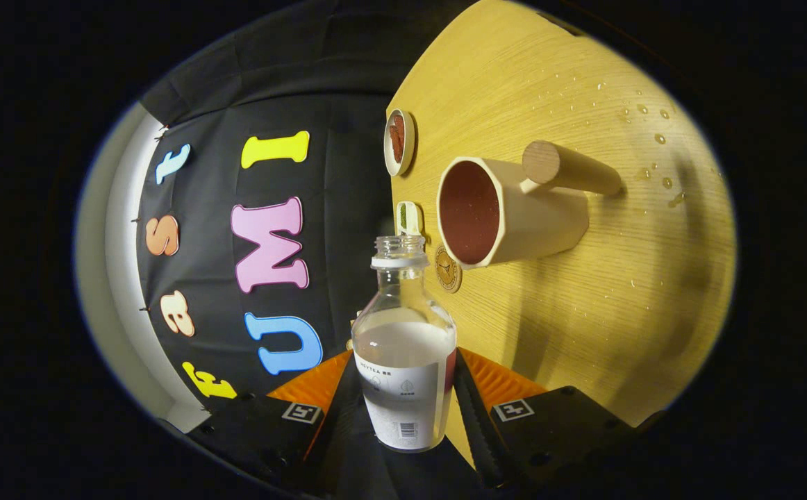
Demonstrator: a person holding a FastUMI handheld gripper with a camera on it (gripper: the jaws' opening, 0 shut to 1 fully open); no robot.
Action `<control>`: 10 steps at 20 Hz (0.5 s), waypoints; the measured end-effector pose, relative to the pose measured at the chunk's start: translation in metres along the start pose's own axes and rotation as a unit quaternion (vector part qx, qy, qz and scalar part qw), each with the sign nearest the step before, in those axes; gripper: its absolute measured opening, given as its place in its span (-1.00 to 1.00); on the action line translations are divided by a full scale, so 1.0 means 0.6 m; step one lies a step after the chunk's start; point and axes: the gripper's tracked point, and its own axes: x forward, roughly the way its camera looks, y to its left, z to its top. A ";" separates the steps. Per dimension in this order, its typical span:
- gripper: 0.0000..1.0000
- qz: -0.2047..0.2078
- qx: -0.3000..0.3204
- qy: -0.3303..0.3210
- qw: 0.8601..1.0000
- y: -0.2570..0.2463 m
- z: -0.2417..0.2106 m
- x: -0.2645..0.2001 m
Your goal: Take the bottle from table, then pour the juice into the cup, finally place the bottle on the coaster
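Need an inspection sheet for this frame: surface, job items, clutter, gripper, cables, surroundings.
Surface: wooden table, water droplets scattered beyond the cup.
Job's things: uncapped bottle between the fingers, partly filled, tilted with the view; cup with wooden handle ahead of the bottle mouth, interior reddish; round coaster beside the cup.
Clutter: small round dish and a small green-and-white item near the table edge.
Grippers: gripper shut on the bottle.
Cables: nothing seen.
Surroundings: black cloth wall.
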 end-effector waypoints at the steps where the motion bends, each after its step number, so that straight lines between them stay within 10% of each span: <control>1: 0.49 0.000 0.003 -0.001 1.000 -0.001 0.001 0.001; 10: 0.49 0.006 0.056 0.006 0.998 0.006 0.003 0.005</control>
